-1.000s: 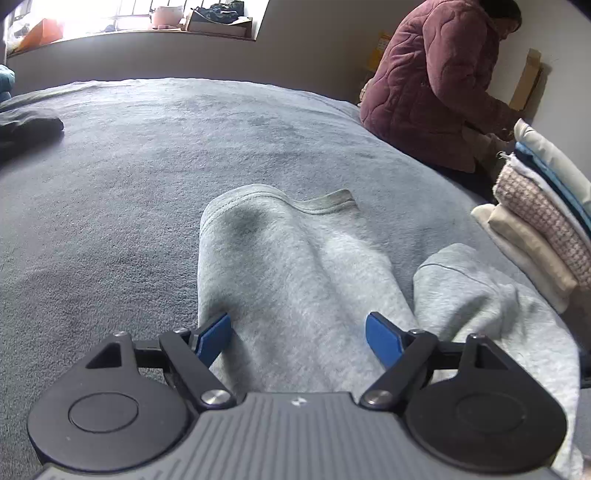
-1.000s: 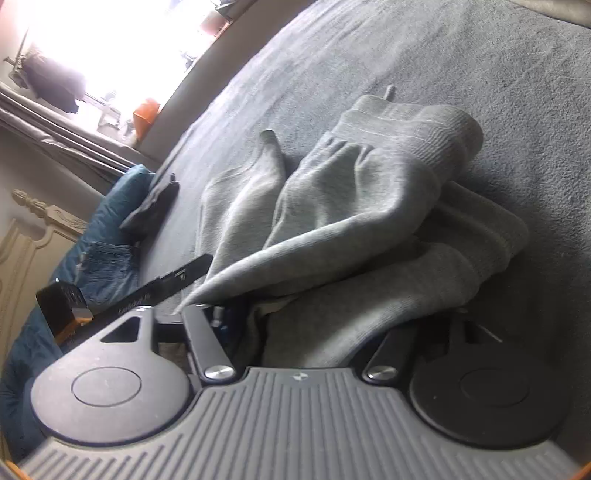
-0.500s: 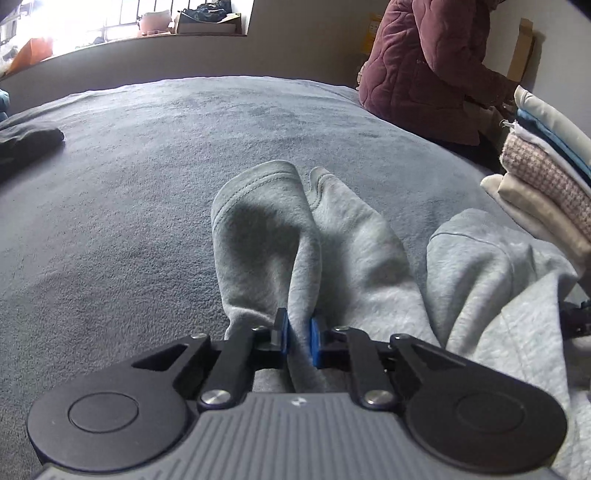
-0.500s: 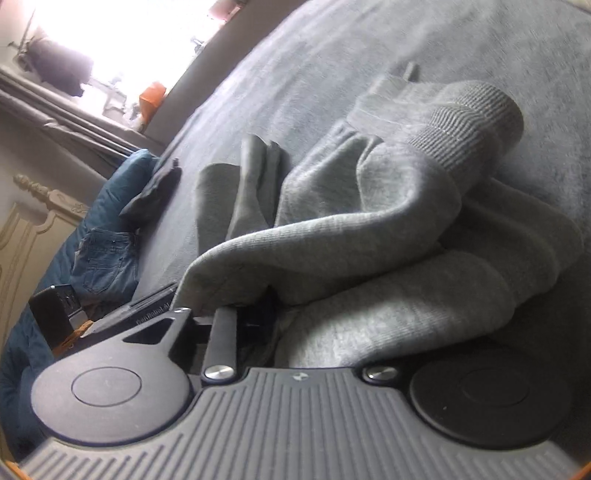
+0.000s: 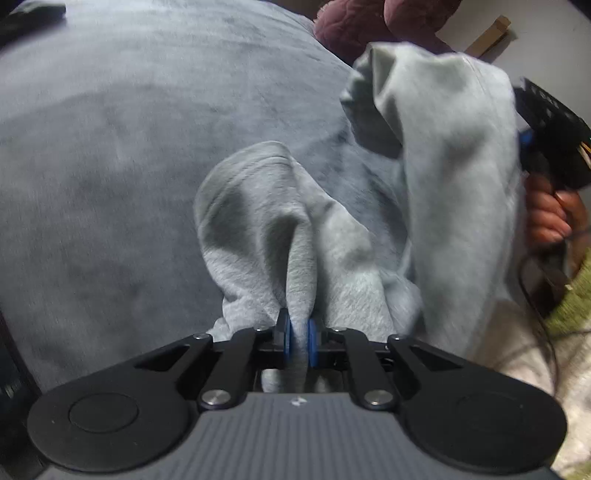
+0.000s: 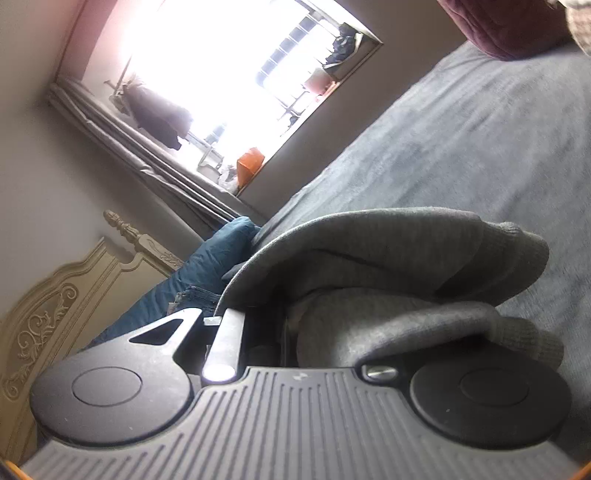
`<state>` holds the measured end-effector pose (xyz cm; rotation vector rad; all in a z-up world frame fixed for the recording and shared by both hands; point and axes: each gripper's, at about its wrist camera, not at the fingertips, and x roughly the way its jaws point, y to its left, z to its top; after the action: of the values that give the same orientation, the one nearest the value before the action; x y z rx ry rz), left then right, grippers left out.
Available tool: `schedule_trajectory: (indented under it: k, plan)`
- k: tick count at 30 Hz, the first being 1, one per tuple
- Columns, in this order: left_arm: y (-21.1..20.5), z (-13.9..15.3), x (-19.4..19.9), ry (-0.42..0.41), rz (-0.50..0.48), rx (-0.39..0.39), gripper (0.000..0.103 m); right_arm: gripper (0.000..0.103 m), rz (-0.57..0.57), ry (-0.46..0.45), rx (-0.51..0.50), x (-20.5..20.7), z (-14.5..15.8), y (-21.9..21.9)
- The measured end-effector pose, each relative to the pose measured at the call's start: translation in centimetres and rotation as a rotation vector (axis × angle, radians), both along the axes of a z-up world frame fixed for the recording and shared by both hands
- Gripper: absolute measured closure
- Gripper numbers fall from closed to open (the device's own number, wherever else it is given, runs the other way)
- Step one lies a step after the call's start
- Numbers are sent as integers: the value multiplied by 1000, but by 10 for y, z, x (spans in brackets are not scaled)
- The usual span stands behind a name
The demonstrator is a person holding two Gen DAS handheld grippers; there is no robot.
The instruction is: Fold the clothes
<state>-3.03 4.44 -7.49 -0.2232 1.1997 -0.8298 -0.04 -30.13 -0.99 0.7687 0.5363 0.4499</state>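
A light grey sweatshirt (image 5: 280, 236) hangs above the grey bed cover (image 5: 110, 155). My left gripper (image 5: 298, 341) is shut on a fold of it, the cloth pinched between the blue pads. To the right, another part of the sweatshirt (image 5: 443, 155) is lifted high beside the other gripper's black body (image 5: 554, 125), which a hand (image 5: 550, 218) holds. In the right wrist view the grey sweatshirt (image 6: 388, 273) drapes over my right gripper (image 6: 280, 332); cloth hides its fingertips, and the jaws look closed on it.
A person in a maroon quilted jacket (image 5: 369, 22) is at the far edge of the bed. Blue jeans (image 6: 199, 273) lie by a carved cream headboard (image 6: 62, 314). A bright window (image 6: 229, 74) with an orange object (image 6: 250, 166) on its sill is behind. A dark garment (image 5: 29, 14) lies at the far left.
My left gripper closed on a fold of the sweatshirt, and both grippers have since lifted it off the bed. The right gripper tilted upward toward the window.
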Motion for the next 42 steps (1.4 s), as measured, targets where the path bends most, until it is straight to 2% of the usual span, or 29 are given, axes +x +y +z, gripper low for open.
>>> schedule_trajectory:
  k: [3, 8, 12, 13, 15, 17, 19, 20, 21, 26, 31, 35, 38, 42]
  plan:
    - [1, -3, -28, 67, -57, -92, 92, 84, 40, -60, -53, 28, 21, 15]
    - [10, -2, -40, 49, -55, -98, 86, 85, 124, -91, -147, 78, 33, 53]
    - [17, -1, -47, 30, -47, -93, 73, 84, 224, -30, -317, 107, 7, 105]
    - [19, 0, -49, 25, -45, -92, 63, 83, 248, 3, -375, 112, -6, 118]
    - [23, 0, -53, 15, -41, -89, 50, 79, 294, 81, -499, 121, -32, 144]
    - [27, 1, -56, 5, -36, -87, 49, 76, 349, 124, -590, 118, -52, 163]
    - [29, 4, -55, -19, -23, -76, 44, 69, 357, 108, -678, 101, -55, 174]
    - [28, 8, -48, -50, -5, -60, 44, 62, 351, 101, -694, 94, -53, 174]
    - [26, 12, -41, -80, 13, -45, 44, 57, 324, 115, -647, 89, -55, 164]
    - [19, 32, -8, -231, 102, 33, 44, 50, 189, 183, -409, 67, -63, 116]
    - [12, 53, 26, -382, 191, 111, 43, 50, 54, 246, -170, 45, -72, 69]
    - [-26, 60, 62, -526, 201, 182, 44, 50, -52, 294, 25, 28, -79, 31]
    - [-50, 66, 75, -618, 188, 246, 44, 50, -59, 289, 184, 29, -97, 19]
    - [-72, 71, 94, -650, 171, 264, 45, 50, -44, 260, 352, 31, -117, 7]
